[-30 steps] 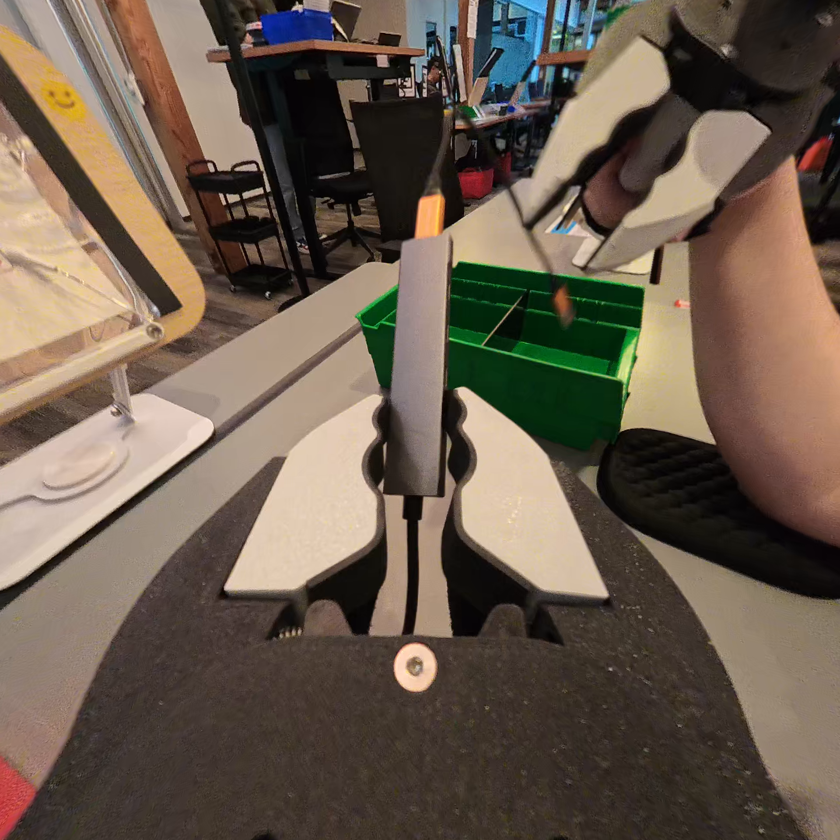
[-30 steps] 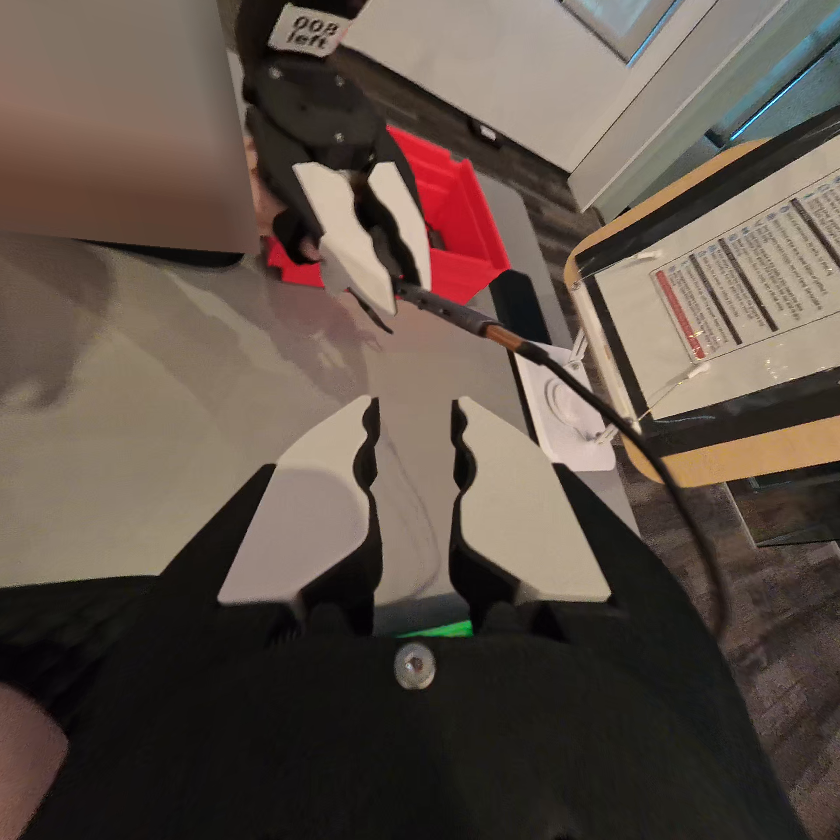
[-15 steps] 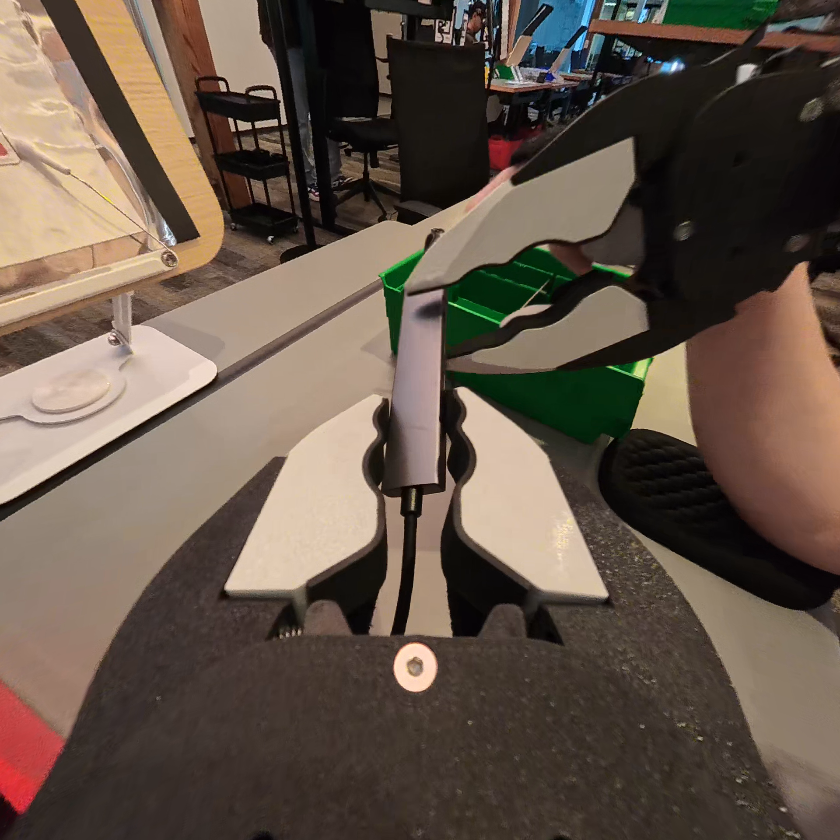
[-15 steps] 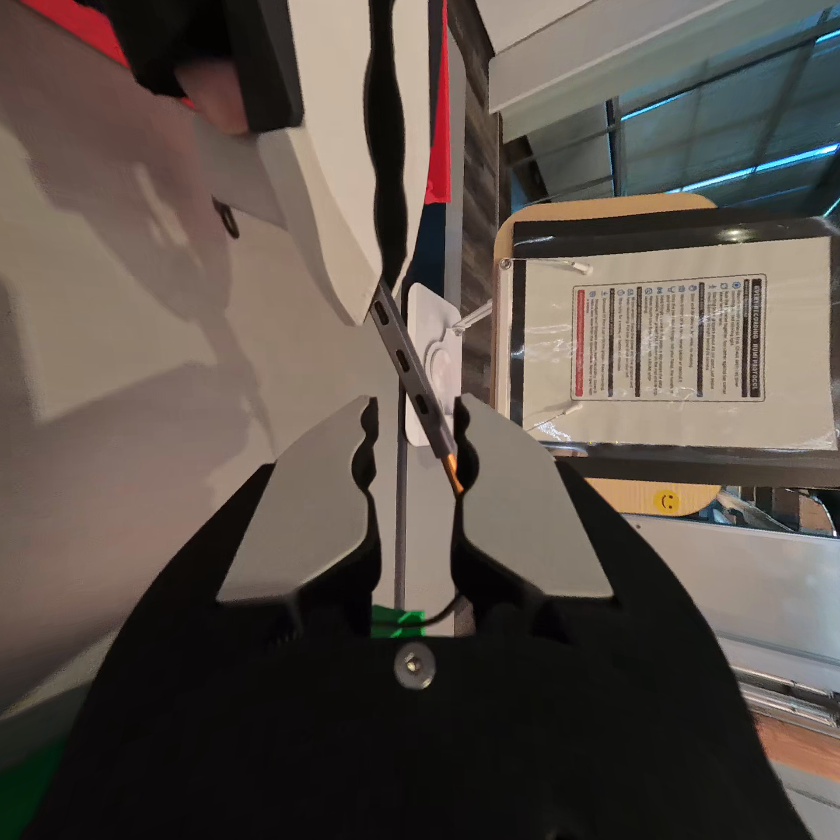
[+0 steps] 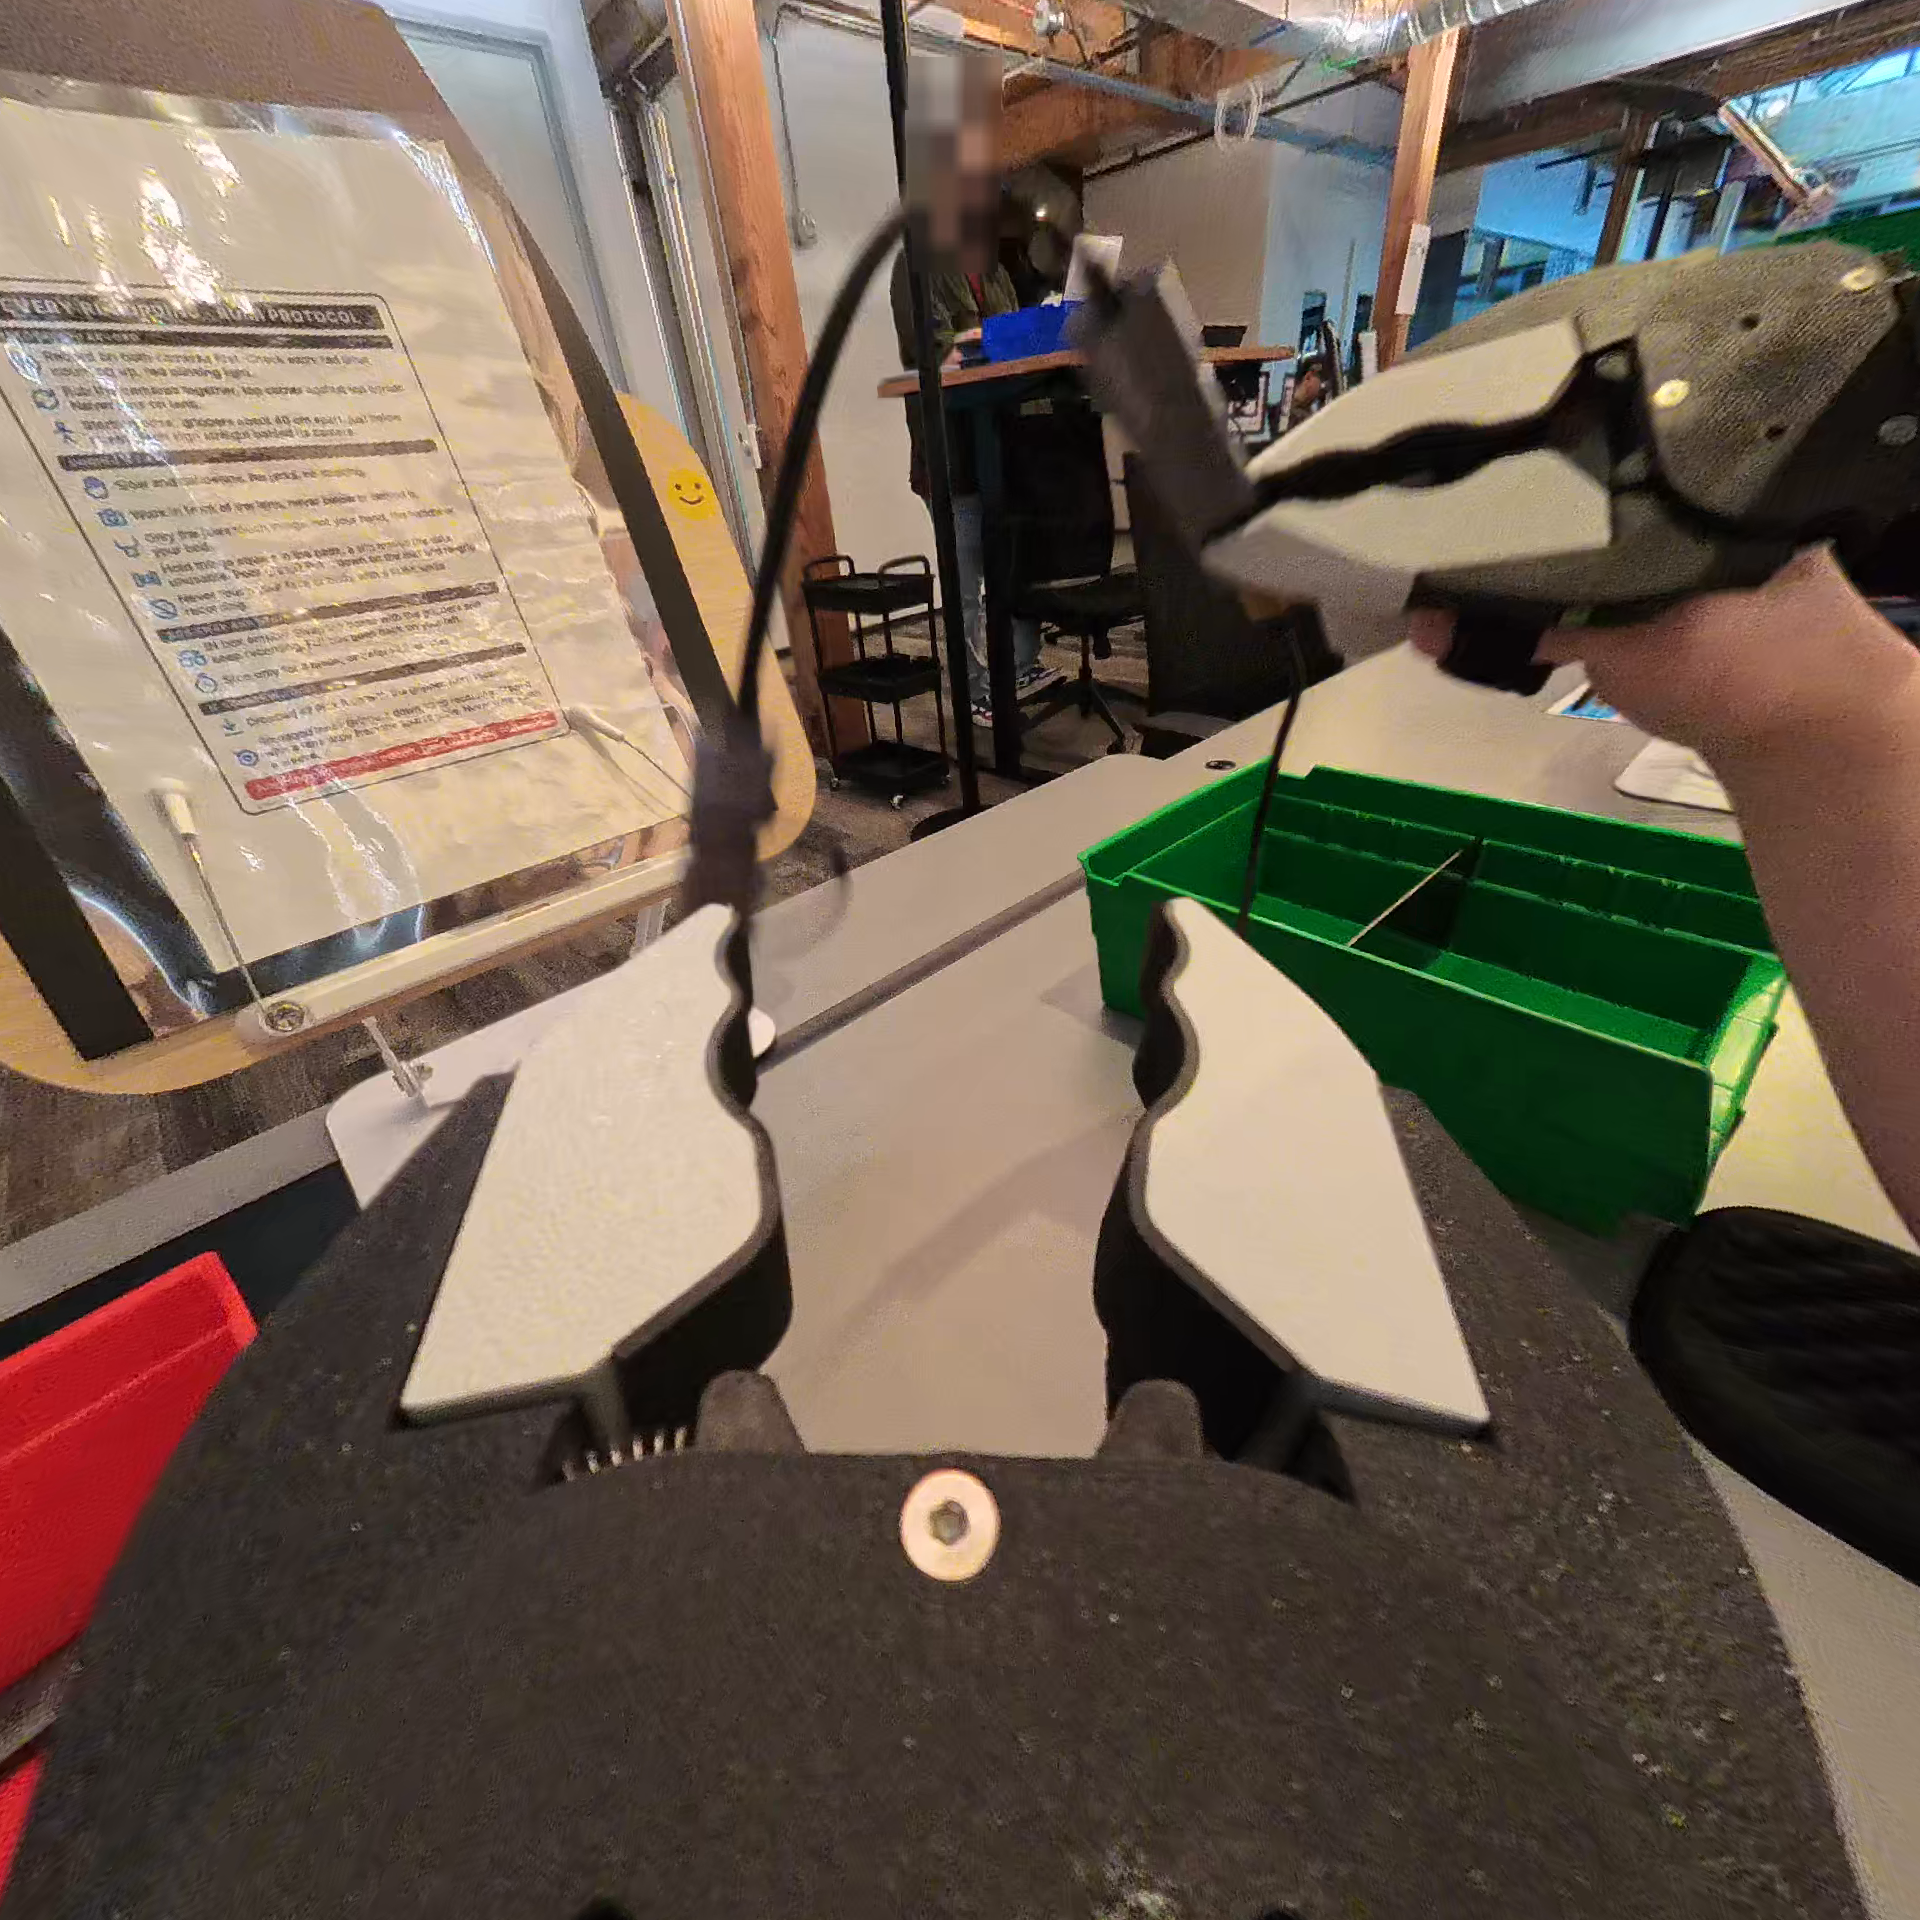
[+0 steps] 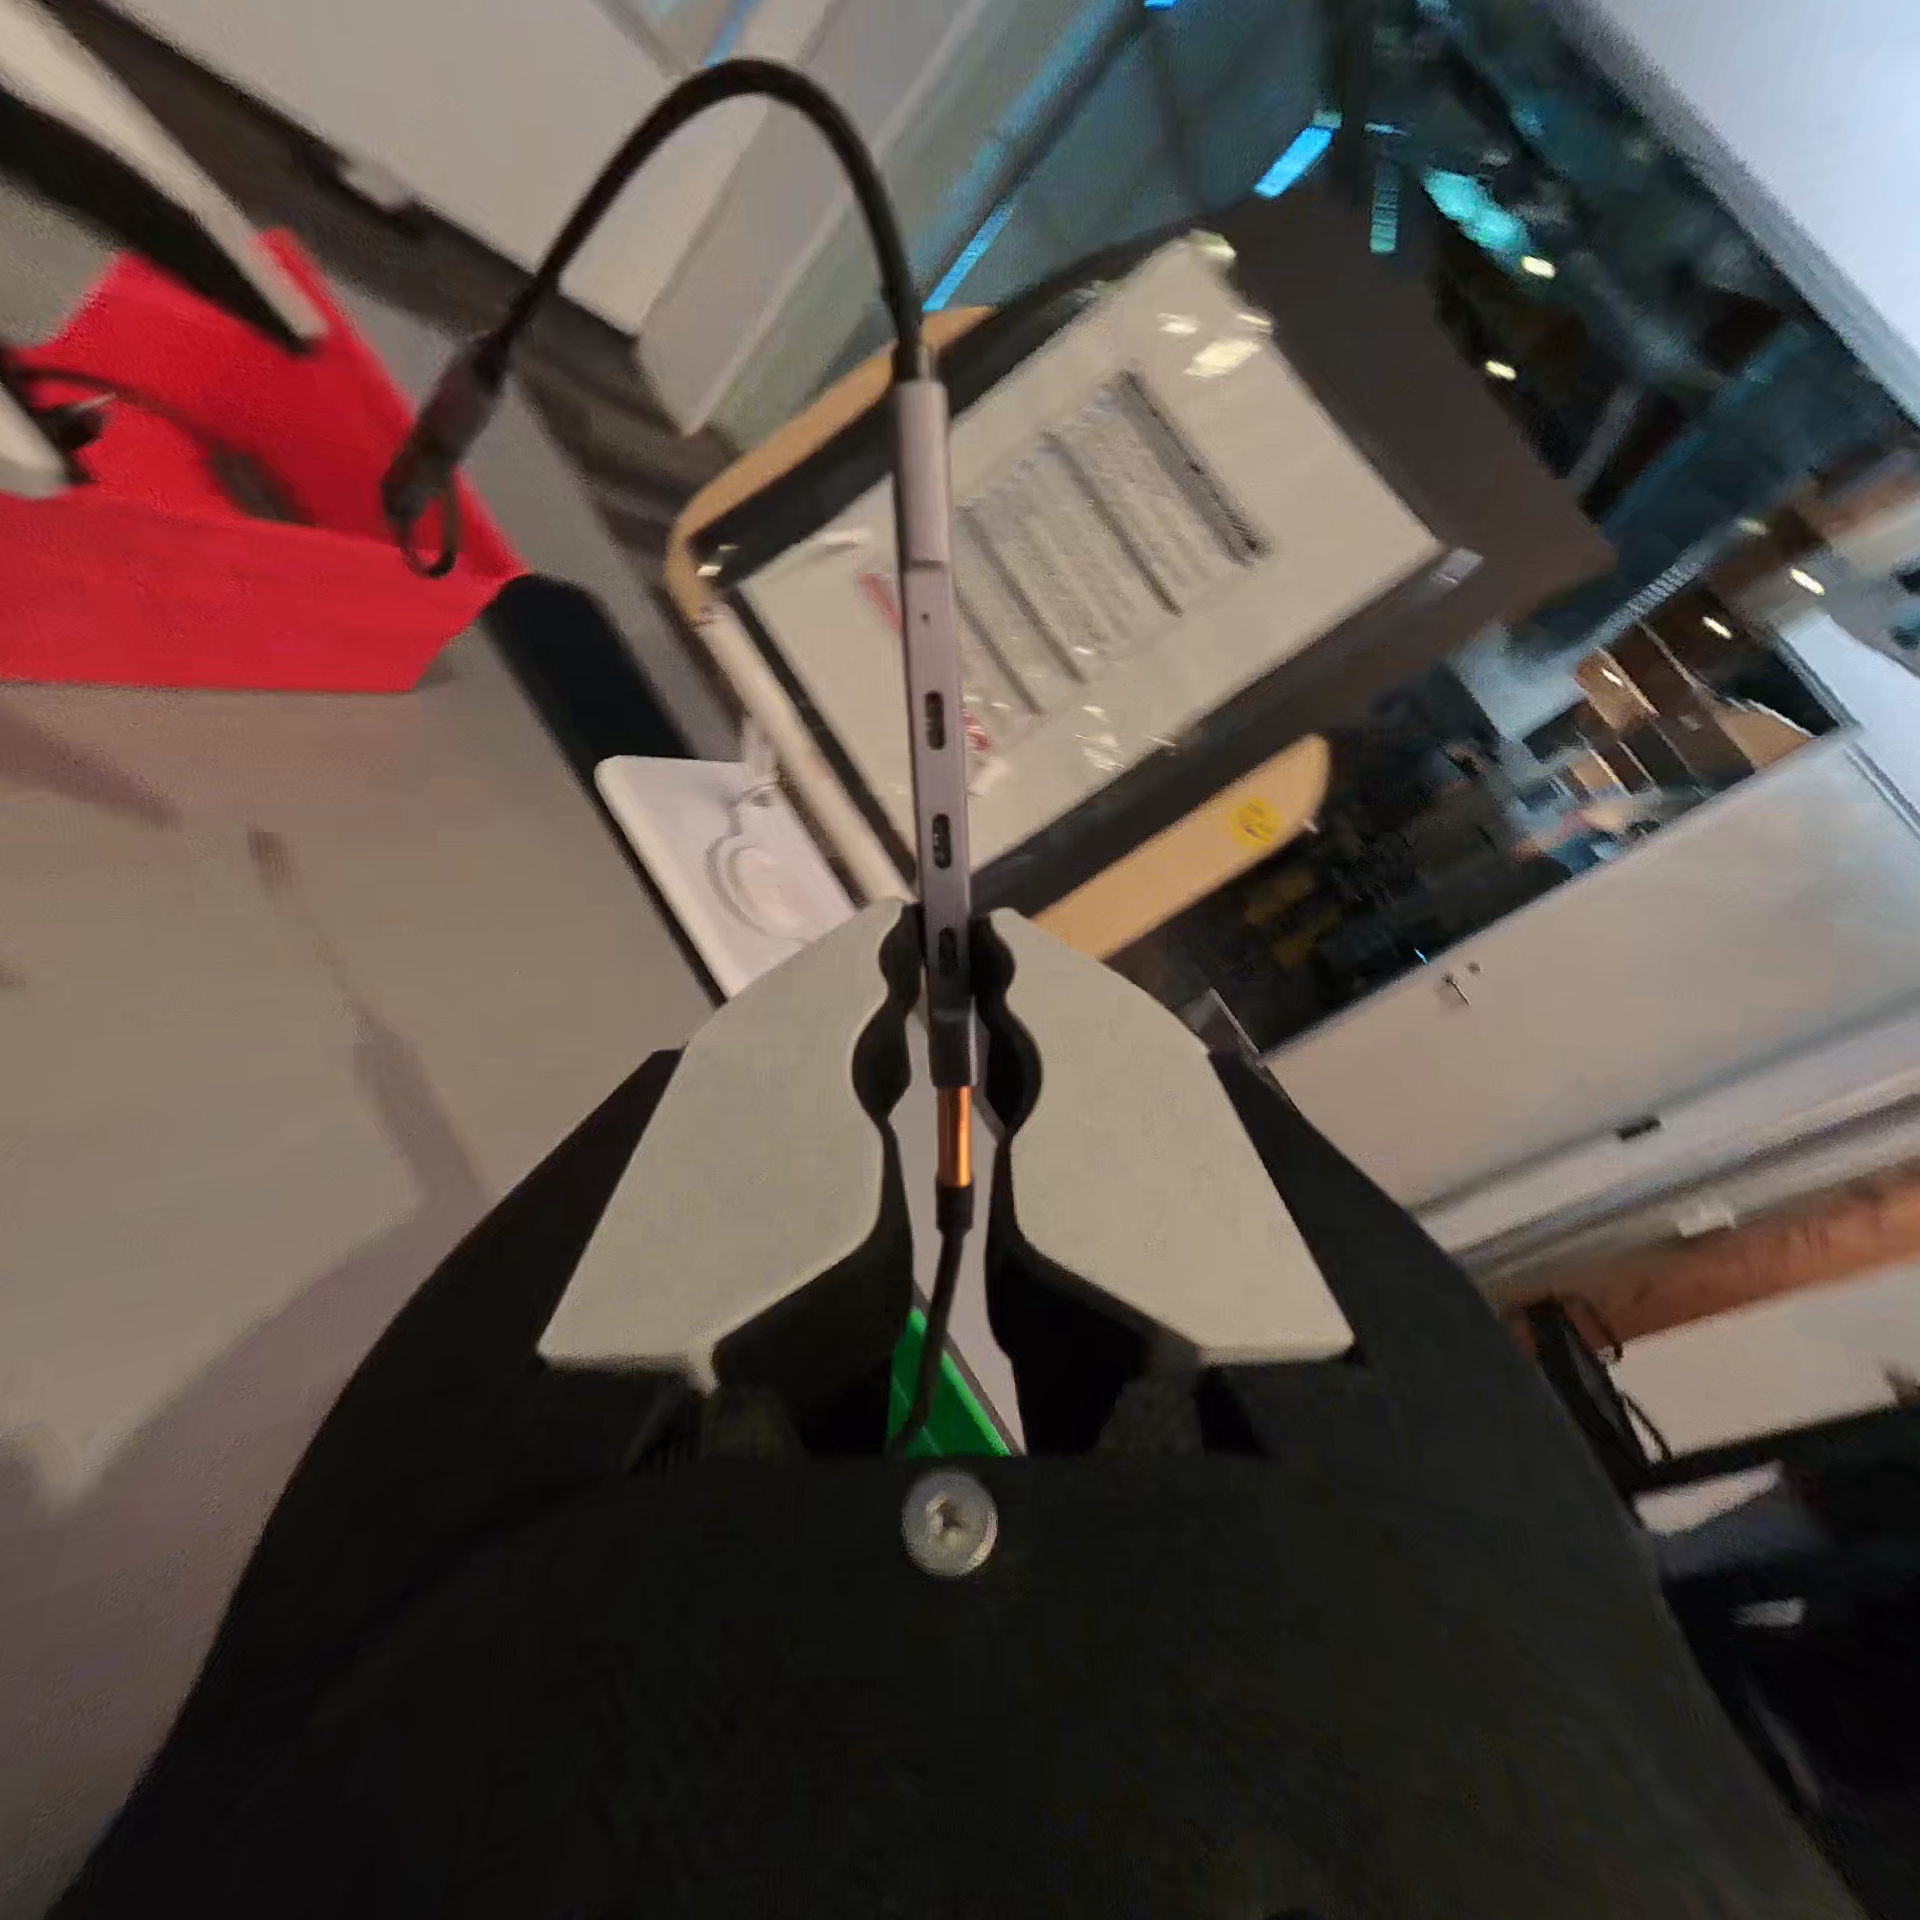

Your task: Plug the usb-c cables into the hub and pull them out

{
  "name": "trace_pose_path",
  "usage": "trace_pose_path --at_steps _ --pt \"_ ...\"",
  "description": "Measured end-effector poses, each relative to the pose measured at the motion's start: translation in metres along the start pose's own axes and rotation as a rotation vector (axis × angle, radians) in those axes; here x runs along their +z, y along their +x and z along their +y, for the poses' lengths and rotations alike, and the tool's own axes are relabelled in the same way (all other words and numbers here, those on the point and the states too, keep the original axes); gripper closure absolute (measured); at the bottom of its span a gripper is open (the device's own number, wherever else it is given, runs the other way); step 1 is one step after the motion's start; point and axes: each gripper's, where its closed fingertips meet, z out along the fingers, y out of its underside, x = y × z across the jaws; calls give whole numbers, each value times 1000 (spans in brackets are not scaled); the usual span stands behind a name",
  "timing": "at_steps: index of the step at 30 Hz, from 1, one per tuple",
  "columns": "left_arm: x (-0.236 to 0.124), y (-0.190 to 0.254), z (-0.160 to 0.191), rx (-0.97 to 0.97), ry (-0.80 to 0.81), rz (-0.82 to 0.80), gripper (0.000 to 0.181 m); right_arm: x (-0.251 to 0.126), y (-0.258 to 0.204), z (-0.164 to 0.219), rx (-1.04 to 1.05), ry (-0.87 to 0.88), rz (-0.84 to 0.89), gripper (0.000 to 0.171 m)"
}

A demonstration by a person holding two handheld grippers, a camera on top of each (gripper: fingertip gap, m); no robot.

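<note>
My right gripper (image 6: 949, 935) is shut on the near end of the slim grey hub (image 6: 928, 582), with both fingertips pressed on its sides. An orange USB-C plug (image 6: 954, 1138) sits in the hub's near end, between my fingers. In the left wrist view the right gripper (image 5: 1236, 520) holds the hub (image 5: 1153, 405) up in the air. The hub's own black cable (image 5: 790, 447) arcs over and its plug (image 5: 727, 810) dangles by my left fingertip. My left gripper (image 5: 945, 925) is wide open, with only the table showing between its fingers.
A green divided bin (image 5: 1455, 987) stands on the grey table (image 5: 935, 1195) to the right, and a thin black cable (image 5: 1273, 769) hangs into it. A red bin (image 5: 94, 1434) is at the left. A sign board on a stand (image 5: 312, 520) is at the left, and a black pad (image 5: 1787, 1371) at the right. Left tips to right tips: about 15 cm.
My left gripper opened and let go of the hub. My right gripper closed on the hub's end by the orange plug and lifted it up and away.
</note>
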Motion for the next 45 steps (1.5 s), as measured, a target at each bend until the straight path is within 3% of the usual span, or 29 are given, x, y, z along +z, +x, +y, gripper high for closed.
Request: trace_pose_path --at_steps 4,9,16,23,38,45 --pt "10 3 21 -38 -41 56 118 -38 63 17 186 74 226 161" --pt "30 26 69 -33 -213 139 120 -84 108 52 269 110 413 161" --pt "42 56 103 14 -320 221 124 -114 125 58 371 229 452 161" --pt "46 63 119 63 -360 225 125 -76 90 20 315 260 262 161" --pt "41 38 107 131 -225 109 132 -12 20 -69 154 317 23 161" --pt "39 33 103 121 -210 103 132 -1 73 -119 -45 259 0 161"
